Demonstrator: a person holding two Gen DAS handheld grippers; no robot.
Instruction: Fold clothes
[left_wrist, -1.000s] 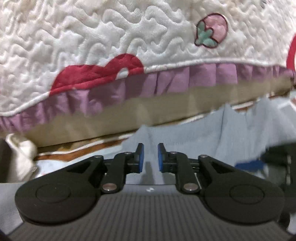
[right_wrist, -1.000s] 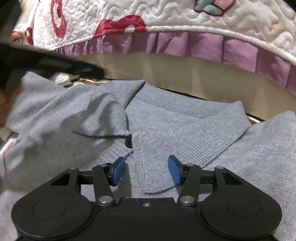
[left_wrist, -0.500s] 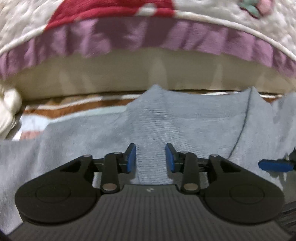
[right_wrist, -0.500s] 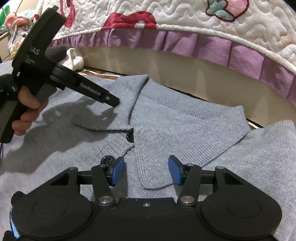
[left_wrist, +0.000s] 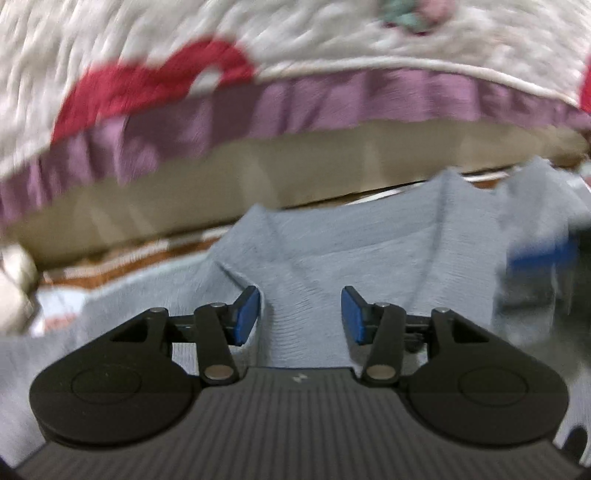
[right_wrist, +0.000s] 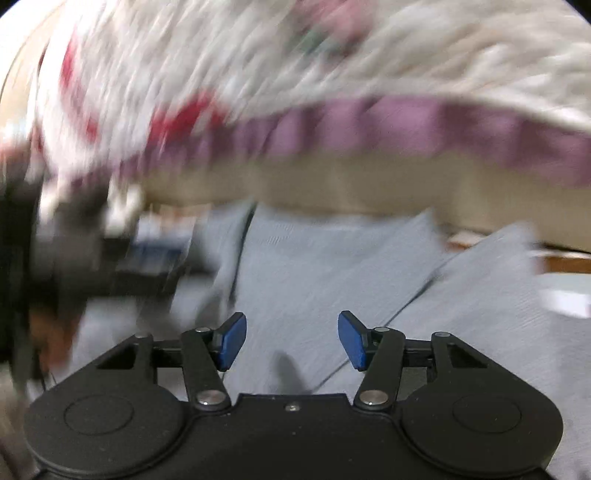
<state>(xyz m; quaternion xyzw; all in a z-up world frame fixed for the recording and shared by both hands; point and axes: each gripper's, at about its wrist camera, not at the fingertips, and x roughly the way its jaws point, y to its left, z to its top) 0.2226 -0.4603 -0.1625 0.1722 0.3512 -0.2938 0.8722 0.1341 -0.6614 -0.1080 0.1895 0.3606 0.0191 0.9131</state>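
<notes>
Your left gripper (left_wrist: 300, 314) is opening over the grey knit shirt (left_wrist: 332, 251), nothing pinched; your right gripper (right_wrist: 291, 339) also spreads empty above it. With the shirt lying before the quilted bedspread (left_wrist: 184, 44), seat both pads on one edge before lifting.

grey knit garment (left_wrist: 332, 258): 1 | quilted bedcover (left_wrist: 332, 37): 1 | grippers: 2 — left gripper (left_wrist: 300, 319), right gripper (right_wrist: 291, 341)

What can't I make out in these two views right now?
- Right wrist view: the left gripper is a smear from motion blur; its jaws can't be read there.
- Right wrist view: the grey sweater shows no buttons, blurred.
- Left wrist view: the sweater's lower part is hidden behind the gripper body.
- Both views: the quilt pattern is blurred.
</notes>
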